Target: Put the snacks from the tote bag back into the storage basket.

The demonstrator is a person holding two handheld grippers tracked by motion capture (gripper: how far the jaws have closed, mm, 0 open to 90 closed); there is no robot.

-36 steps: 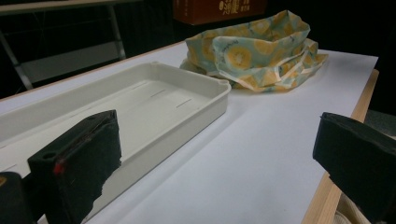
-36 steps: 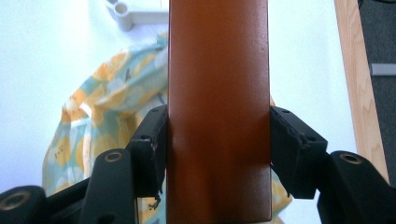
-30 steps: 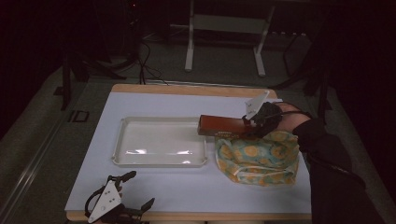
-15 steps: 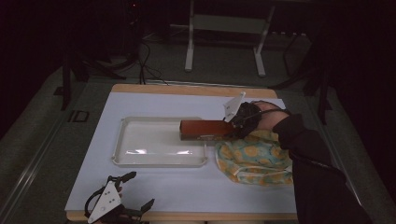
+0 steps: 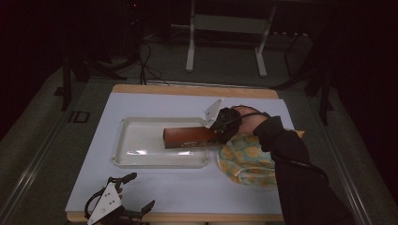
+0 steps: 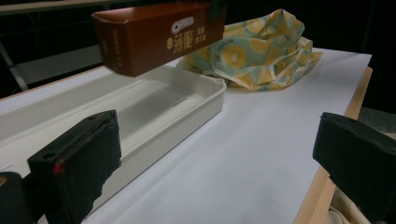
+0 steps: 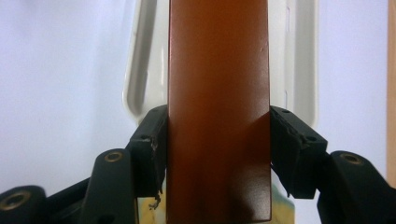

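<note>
A long brown box (image 5: 187, 137) hangs in the air over the right part of the white tray (image 5: 126, 159). My right gripper (image 5: 217, 132) is shut on the box's right end; in the right gripper view both jaws press the sides of the brown box (image 7: 218, 107) above the tray (image 7: 140, 70). The left gripper view catches the same box (image 6: 154, 35) floating above the tray (image 6: 187, 102). My left gripper (image 5: 133, 192) rests at the table's front left edge, open, with its black pads (image 6: 79, 158) wide apart and nothing between them.
A yellow-and-teal patterned cloth bag (image 5: 246, 157) lies crumpled right of the tray, partly under the person's dark sleeve (image 5: 295, 168). The bag (image 6: 257, 46) sits behind the tray in the left gripper view. White sheet covers the wooden table (image 5: 197, 90).
My right gripper has carried the brown box leftward, from above the cloth bag to over the right part of the tray. The left gripper has stayed put.
</note>
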